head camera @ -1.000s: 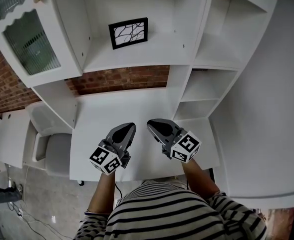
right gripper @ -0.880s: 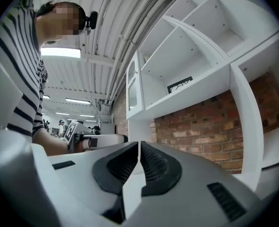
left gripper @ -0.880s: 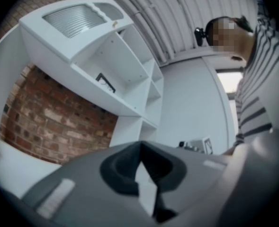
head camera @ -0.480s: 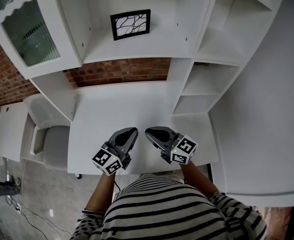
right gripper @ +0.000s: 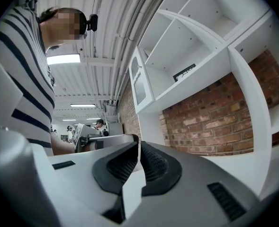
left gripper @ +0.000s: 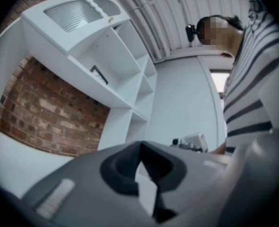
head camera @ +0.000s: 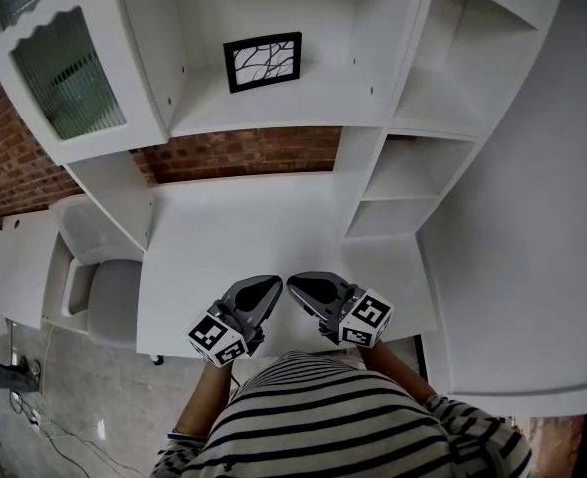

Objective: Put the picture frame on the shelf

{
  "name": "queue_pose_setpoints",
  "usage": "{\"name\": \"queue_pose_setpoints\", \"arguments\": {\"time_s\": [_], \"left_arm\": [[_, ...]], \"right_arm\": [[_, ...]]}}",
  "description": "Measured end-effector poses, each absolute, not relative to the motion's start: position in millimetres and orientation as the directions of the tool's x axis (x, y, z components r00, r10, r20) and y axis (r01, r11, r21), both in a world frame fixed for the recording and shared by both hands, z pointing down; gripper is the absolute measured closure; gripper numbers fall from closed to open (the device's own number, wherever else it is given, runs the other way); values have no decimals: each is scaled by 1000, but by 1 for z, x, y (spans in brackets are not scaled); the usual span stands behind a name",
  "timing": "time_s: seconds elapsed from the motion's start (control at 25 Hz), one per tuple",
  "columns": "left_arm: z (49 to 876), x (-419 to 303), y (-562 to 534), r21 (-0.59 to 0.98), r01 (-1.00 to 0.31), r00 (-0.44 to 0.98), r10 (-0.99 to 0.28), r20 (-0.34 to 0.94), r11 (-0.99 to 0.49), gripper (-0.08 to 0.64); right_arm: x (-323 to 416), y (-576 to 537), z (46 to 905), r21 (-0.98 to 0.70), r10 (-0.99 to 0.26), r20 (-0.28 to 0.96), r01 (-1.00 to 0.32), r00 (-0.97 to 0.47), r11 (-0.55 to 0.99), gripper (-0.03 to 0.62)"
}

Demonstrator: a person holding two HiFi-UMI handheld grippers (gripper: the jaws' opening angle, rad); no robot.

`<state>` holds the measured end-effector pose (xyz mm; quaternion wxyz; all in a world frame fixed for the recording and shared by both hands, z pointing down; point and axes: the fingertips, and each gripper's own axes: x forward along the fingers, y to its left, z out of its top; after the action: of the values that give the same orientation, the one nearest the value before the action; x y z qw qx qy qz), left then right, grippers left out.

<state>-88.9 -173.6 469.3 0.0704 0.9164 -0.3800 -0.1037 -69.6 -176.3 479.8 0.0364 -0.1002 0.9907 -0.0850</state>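
The frame point(head camera: 263, 62) stands upright on the shelf point(head camera: 273, 116), well away from the left gripper point(head camera: 271, 285) and right gripper point(head camera: 295, 286), both with fingers clenched on nothing by the worktop point(head camera: 243, 229) edge, so the only real risk I see is a stray reach up tipping it over.

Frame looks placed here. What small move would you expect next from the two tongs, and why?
Probably just lowering both to rest on the desk. The picture frame stands upright on the shelf, and the left tongs and right tongs are both shut and empty, near the desk's front edge.
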Motion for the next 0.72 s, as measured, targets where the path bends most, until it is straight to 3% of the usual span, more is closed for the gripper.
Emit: {"name": "queue_pose_setpoints", "arguments": {"time_s": [0.72], "left_arm": [[456,-97,-167,193,-705,663,-731,-161,-682,552]], "right_arm": [[-72,-177,477,-135,-233,-11,-230,-972,964,584]]}}
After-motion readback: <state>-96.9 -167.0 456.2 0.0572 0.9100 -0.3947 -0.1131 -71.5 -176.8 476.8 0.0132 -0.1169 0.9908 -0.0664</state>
